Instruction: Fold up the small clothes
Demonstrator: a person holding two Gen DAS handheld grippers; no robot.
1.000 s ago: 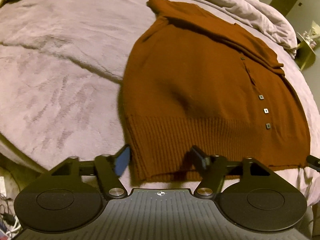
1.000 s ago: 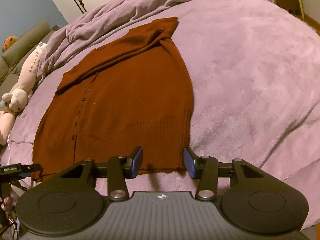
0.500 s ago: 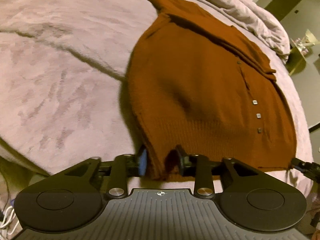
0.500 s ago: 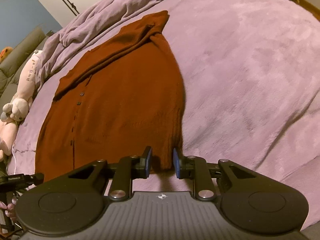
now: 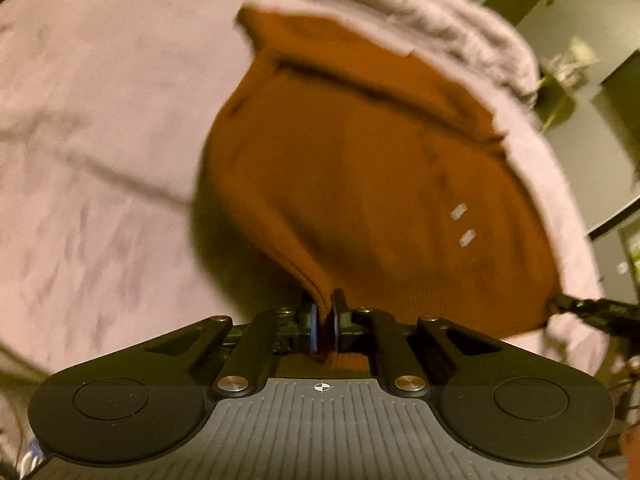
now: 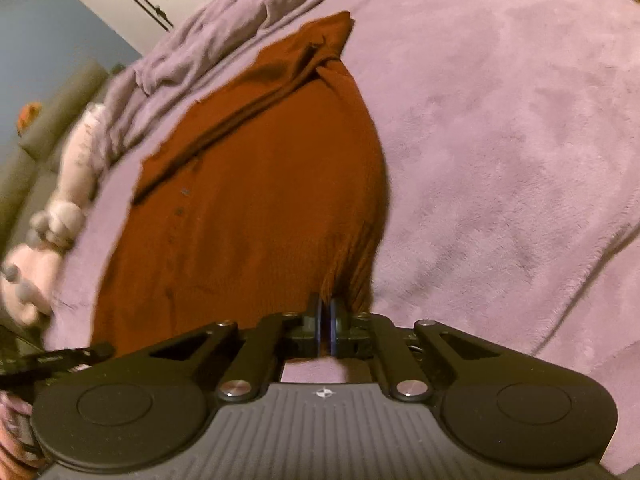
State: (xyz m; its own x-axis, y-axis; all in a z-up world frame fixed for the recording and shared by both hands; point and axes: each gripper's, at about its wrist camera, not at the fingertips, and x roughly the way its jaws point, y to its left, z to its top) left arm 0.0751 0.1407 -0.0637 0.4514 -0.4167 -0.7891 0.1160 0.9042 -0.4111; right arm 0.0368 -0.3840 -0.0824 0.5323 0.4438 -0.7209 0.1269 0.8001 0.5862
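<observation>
A rust-brown knitted cardigan with a row of small buttons lies on a lilac bed cover, its sleeves folded across the top. My left gripper is shut on the hem's left corner, which is lifted off the bed and pulled into a ridge. In the right wrist view the same cardigan spreads away from me. My right gripper is shut on the hem's right corner, the ribbing bunched just above its pads. The other gripper's tip shows at each view's edge.
The lilac bed cover stretches wide to the right of the cardigan, with a rumpled blanket along the far side. A pink plush toy lies by the bed's left edge. A wardrobe and a small gold stand are beyond the bed.
Both grippers went from open around the hem to shut on its corners. The left one has risen, lifting its corner off the bed; the right one slid slightly sideways.
</observation>
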